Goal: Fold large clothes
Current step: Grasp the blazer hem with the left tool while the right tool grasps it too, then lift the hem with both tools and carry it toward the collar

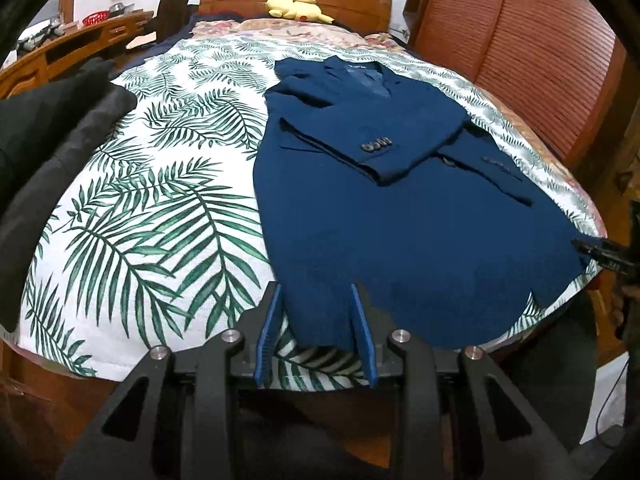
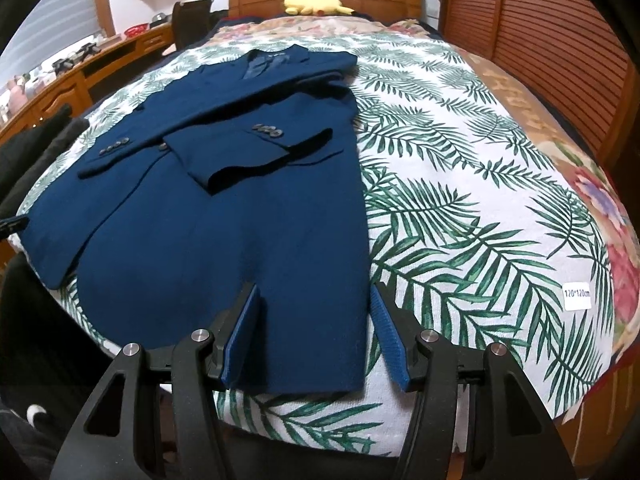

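Dark garment pile (image 1: 60,152): black and grey cloth heaped at the far left edge of the bed, well apart from the work.
Bedspread (image 1: 160,200): white with green palm fronds, covering the bed; bare on the left half in the left wrist view.
Left gripper (image 1: 316,292): jaws apart, not pressing; the jacket's near-left hem corner lies between the blue pads.
Jacket (image 1: 400,220): navy suit jacket, flat on the bedspread, collar toward the headboard, both sleeves folded across the chest, hem at the near edge.
Plush toy (image 1: 298,8): yellow, at the headboard, well clear.
Right gripper (image 2: 316,292): jaws apart, wider than the left; the hem's near-right corner lies between the pads, untouched.
Size label (image 2: 577,292): small white tag on the bedspread, right of the jacket.
Step, judged: both hem corners about to be taken for a bottom-to-collar fold.
Risk one: pads closing on the bedspread with the hem, dragging the cover along.
Risk two: uneven grips, skewing the fold.
Risk three: lifting fast, so the crossed sleeves slide off the chest.
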The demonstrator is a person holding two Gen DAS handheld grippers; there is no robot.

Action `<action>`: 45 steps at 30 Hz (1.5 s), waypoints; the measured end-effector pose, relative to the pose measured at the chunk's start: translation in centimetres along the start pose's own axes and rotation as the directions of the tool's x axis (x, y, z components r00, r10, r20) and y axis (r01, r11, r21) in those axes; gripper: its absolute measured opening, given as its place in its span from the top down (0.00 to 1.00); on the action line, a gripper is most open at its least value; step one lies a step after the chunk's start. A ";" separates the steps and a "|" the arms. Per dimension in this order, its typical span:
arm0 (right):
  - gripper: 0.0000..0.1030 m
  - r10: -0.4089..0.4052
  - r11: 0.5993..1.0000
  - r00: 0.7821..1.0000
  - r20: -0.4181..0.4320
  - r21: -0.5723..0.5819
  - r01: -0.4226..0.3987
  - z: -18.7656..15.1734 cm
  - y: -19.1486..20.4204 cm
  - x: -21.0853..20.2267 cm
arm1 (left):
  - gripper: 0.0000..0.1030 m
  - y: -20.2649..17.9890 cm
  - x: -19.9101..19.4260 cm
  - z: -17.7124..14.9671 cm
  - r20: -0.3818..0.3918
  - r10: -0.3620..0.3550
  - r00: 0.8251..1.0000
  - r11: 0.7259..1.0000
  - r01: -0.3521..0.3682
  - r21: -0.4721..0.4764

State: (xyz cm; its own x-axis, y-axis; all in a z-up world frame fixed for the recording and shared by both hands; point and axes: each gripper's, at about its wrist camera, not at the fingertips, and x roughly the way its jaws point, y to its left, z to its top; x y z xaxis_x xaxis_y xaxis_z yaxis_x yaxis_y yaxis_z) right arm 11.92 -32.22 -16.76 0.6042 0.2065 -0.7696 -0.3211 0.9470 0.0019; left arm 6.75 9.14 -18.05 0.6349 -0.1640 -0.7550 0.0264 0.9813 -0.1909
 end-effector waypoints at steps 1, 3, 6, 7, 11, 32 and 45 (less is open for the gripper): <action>0.44 0.006 1.000 1.000 0.000 -0.001 -0.006 -0.1 0.1 0.0 | 0.68 -0.1 0.1 -0.1 0.002 0.002 1.000 1.000 -0.002 0.004; 0.46 0.014 1.000 1.000 0.000 -0.005 -0.014 -0.3 0.2 0.0 | 0.68 -0.1 0.2 -0.2 0.004 0.004 1.000 1.000 -0.004 0.003; 0.46 0.018 1.000 1.000 -0.001 -0.008 -0.018 -0.4 0.4 0.3 | 0.68 0.0 0.5 -0.2 0.009 0.001 1.000 1.000 -0.001 -0.002; 0.46 0.015 1.000 1.000 0.001 -0.014 -0.015 -0.5 0.5 0.4 | 0.68 0.0 0.6 -0.2 0.013 0.002 1.000 1.000 -0.002 0.001; 0.46 0.005 0.999 1.000 0.009 -0.036 -0.005 -0.6 1.0 1.0 | 0.68 0.0 0.7 -0.3 0.026 0.002 1.000 1.000 -0.002 0.002; 0.95 0.200 0.979 0.932 0.304 -0.035 -0.198 5.7 2.1 -9.3 | 1.00 -5.5 -12.3 6.3 0.313 -0.069 0.947 0.989 0.024 0.148; 0.95 0.237 0.971 0.830 0.506 -0.133 -0.197 7.8 3.8 -23.2 | 1.00 -7.6 -24.8 8.9 0.518 -0.095 0.850 0.968 -0.042 0.247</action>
State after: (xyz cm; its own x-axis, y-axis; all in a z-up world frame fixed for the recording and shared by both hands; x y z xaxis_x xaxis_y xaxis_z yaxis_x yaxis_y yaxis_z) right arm 2.36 -31.46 6.12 0.7938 0.5201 -0.3153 -0.5276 0.8467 0.0684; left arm -2.31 6.68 7.75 0.9371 -0.1804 -0.2988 0.1896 0.9819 0.0017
